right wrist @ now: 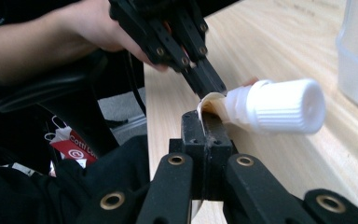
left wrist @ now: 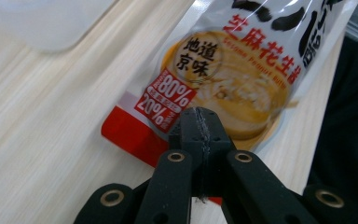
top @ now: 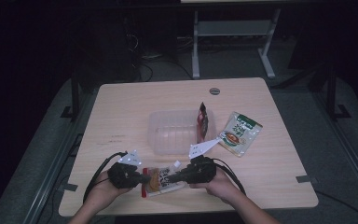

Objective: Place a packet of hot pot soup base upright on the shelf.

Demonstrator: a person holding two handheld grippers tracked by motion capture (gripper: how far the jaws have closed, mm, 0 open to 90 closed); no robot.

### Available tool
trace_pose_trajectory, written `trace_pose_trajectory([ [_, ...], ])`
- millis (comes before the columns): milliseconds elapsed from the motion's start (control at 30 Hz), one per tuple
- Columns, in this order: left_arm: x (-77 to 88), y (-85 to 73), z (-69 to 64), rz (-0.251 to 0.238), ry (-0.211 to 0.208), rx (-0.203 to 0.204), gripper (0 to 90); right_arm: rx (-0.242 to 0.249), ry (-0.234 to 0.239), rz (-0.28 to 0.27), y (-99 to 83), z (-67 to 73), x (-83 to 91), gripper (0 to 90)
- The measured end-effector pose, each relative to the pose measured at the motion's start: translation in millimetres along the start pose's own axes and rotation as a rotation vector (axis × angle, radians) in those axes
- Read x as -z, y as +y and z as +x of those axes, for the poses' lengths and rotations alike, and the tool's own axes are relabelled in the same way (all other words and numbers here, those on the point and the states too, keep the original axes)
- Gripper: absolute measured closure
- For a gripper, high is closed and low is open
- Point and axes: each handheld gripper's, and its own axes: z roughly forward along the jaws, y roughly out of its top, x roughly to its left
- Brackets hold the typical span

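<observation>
Two grippers pinch one sauce pouch (top: 162, 180) between them at the near edge of the table (top: 121, 112). It is a flat printed pouch with a red band at its left end, an orange picture of food, and a white ribbed screw cap (right wrist: 284, 106) on a spout at its right corner. It sits just above the wood, lengthwise from left to right.

At the pouch's left end, the left gripper (top: 142, 178) has its jaws closed flat on the red bottom edge; in the left gripper view the two black jaws meet with the film caught between them. At the right end, the right gripper (top: 177, 176) has its jaws clamped together on the pouch's top edge right beside the spout, so the cap juts out past the jaws in the right gripper view. The person's left hand (top: 103, 183) and right hand (top: 219, 183) come in from the near side, each around its gripper, with black cables looping away.

Just beyond the pouch, towards the middle of the table, stands a clear plastic container (top: 161, 135). A dark red packet (top: 203, 120) leans upright against its right wall. Right of that, apart from the container, a green and white soup packet (top: 239, 133) lies flat on the wood. Farther off, a small round grommet (top: 214, 90) sits near the far edge.
</observation>
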Motion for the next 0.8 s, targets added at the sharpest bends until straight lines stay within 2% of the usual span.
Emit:
trace_pose_trajectory([
  [67,-2.4,3.7,-1.7,-0.005,-0.011,-0.013,89.9,0.019,0.0,-0.019,2.7,1.1,3.4,90.0],
  [167,-5.8,7.0,-4.7,-0.012,-0.022,-0.011,89.9,0.024,0.0,-0.039,5.7,2.5,7.6,90.0],
  [400,-17.8,16.7,-19.2,-0.014,-0.055,-0.057,89.9,0.04,0.008,-0.097,16.0,6.6,19.4,90.0],
  [500,-17.9,15.4,-20.0,-0.019,-0.053,-0.062,89.8,0.052,0.007,-0.104,17.7,7.8,20.8,90.0],
  [733,-10.6,10.6,-15.3,-0.04,-0.051,-0.055,82.4,0.069,-0.008,-0.119,20.2,8.6,27.1,90.0],
  [800,-6.8,8.5,-14.2,-0.047,-0.048,-0.056,77.5,0.072,-0.015,-0.124,21.0,9.0,29.6,90.0],
])
